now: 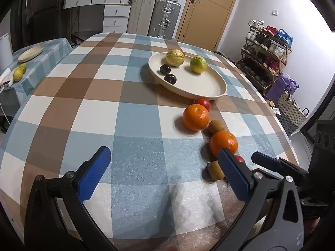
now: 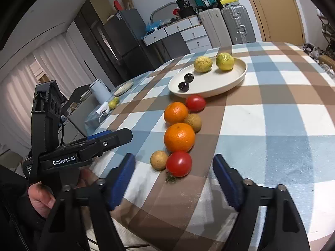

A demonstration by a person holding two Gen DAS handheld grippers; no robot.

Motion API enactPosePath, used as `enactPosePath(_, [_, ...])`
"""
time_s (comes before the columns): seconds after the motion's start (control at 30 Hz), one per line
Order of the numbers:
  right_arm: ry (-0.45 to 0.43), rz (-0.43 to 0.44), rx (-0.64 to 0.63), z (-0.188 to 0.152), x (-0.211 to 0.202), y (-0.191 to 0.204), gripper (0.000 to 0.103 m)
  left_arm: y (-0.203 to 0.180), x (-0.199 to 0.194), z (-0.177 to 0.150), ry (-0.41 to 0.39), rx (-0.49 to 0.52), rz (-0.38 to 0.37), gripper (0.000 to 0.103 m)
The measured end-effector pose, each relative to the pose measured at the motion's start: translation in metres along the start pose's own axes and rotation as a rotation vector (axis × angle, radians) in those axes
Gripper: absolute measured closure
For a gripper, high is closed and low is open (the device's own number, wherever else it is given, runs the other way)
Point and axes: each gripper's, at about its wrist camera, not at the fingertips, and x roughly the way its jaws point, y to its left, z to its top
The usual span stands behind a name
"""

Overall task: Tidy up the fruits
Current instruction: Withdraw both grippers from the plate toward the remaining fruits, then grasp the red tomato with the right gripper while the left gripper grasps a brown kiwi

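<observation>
Fruit lies in two groups on the checked table (image 1: pixel 134 104). On the cream plate (image 1: pixel 217 87) sit two yellow-green citrus (image 1: pixel 175 57) and two dark plums (image 1: pixel 165 69). Just before the plate's near rim runs a loose row: a tomato (image 2: pixel 195 103), an orange (image 2: pixel 175 113), a kiwi (image 2: pixel 193 122), a bigger orange (image 2: pixel 179 137), then a second kiwi (image 2: pixel 159 160) touching a second tomato (image 2: pixel 179 164).

Both views show the plate and the row, but the right wrist view shows the row whole, with the near tomato just ahead of the right hand-held gripper (image 2: pixel 172 179); its blue pads stand apart with nothing between them, so it is released. That view also shows the left hand-held gripper (image 2: pixel 108 135) from the side, with a hand (image 2: pixel 41 198) on its grip.

In the left wrist view the left hand-held gripper (image 1: pixel 165 167) is spread wide over bare cloth, grasping nothing; its right finger (image 1: pixel 233 173) hides most of the near tomato. Only here are the shoe rack (image 1: pixel 266 50) and the door (image 1: pixel 209 10) seen in full. A side table (image 1: pixel 48 52) carries another plate (image 1: pixel 31 52) and two small citrus (image 1: pixel 19 72).
</observation>
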Motion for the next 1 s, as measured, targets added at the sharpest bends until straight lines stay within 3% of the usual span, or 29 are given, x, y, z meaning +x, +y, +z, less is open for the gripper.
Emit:
enactPosePath(0.27, [0.029, 0.008, 0.013, -0.001, 0.014, -0.004, 0.049, 0.005, 0.007, -0.002, 0.026, -0.012, -0.008, 0.001])
enactPosePath(0.43, [0.057, -0.004, 0.029, -0.002, 0.023, -0.009, 0.072, 0.004, 0.009, -0.001, 0.032, -0.007, -0.015, 0.001])
enactPosePath(0.57, [0.051, 0.062, 0.081, -0.004, 0.021, -0.018, 0.073, 0.001, 0.009, -0.002, 0.041, -0.003, -0.042, 0.001])
enactPosePath(0.77, [0.005, 0.036, 0.083, -0.002, 0.006, -0.025, 0.074, -0.010, 0.017, -0.004, 0.082, 0.020, -0.096, 0.001])
enactPosePath(1.0, [-0.043, 0.016, 0.084, 0.002, -0.008, -0.033, 0.074, -0.034, 0.028, -0.008, 0.108, 0.110, -0.101, 0.001])
